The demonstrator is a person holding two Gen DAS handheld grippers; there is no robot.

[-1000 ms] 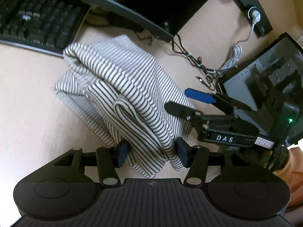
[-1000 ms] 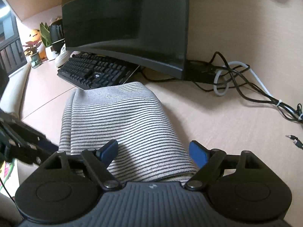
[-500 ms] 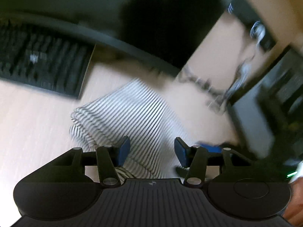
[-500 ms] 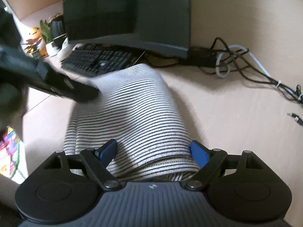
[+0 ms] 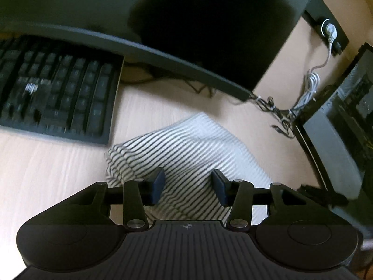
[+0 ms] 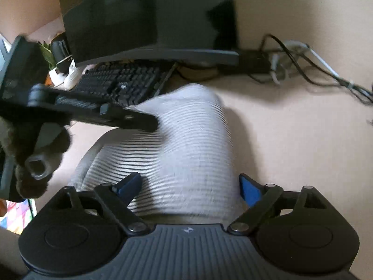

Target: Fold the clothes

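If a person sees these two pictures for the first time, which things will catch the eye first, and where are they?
The grey-and-white striped knitted garment stands out first, bunched on the pale wooden desk between the fingers of both grippers. Behind it looms the big dark curved monitor, with the black keyboard under its left side. In the right wrist view, the left gripper reaches in from the left onto the cloth.

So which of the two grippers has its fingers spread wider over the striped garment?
The right gripper: its blue pads sit at the outer edges of the folded striped garment. The left gripper brackets only a narrow strip of it.
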